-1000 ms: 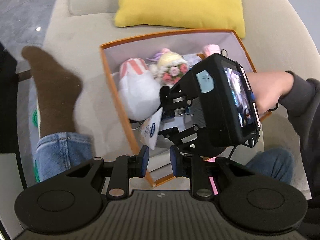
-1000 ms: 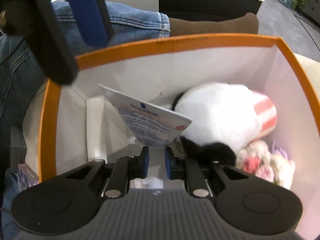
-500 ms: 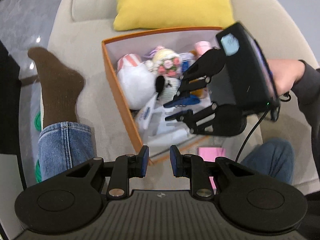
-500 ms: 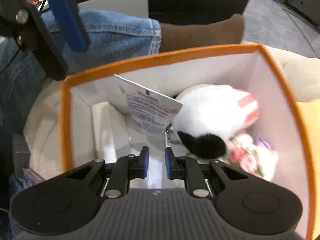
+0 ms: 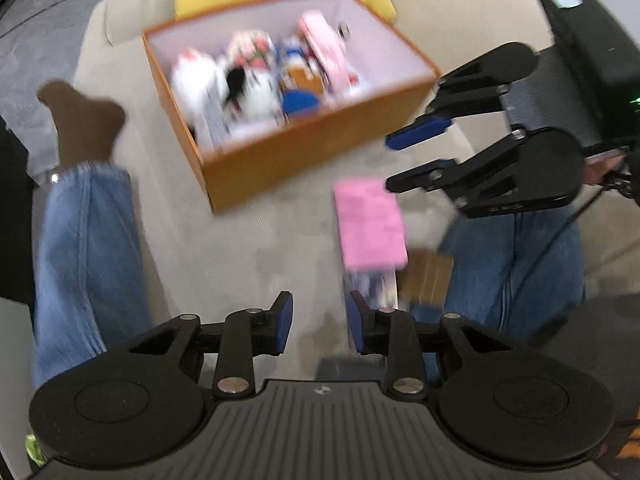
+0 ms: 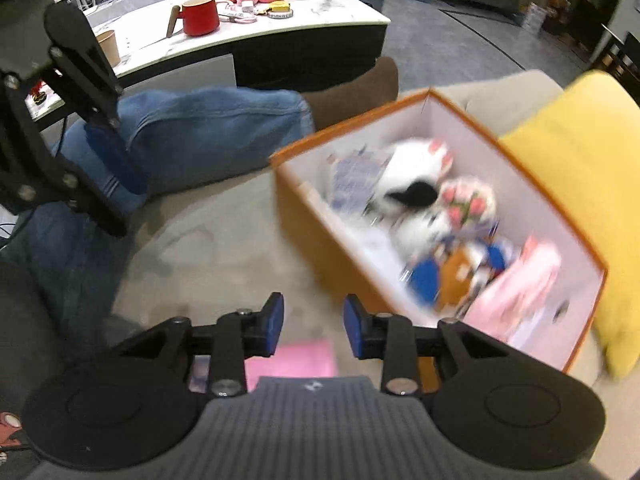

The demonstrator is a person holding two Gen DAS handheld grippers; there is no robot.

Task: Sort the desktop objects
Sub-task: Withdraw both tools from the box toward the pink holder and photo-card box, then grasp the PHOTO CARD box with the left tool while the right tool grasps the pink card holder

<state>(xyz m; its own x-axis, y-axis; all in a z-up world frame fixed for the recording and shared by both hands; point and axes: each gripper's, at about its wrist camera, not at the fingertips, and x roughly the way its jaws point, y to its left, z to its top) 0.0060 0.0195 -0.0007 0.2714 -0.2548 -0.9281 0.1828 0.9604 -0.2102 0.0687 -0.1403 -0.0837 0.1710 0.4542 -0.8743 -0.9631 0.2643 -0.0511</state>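
Your right claw [image 6: 314,330] is spread and holds nothing, hanging over the pink pad [image 6: 292,362] on the sofa [image 6: 224,240]. Your left claw [image 5: 320,326] is spread and empty too, with the same pad just ahead of it, beside a brown card [image 5: 426,276] by your knee. The orange box [image 5: 304,152], already full of soft toys [image 5: 256,88], sits beyond, near the yellow cushion [image 6: 572,184]. Both views are blurred, so a hurried grab could miss the flat pad or press it into the soft seat, and the two claws could knock together over it
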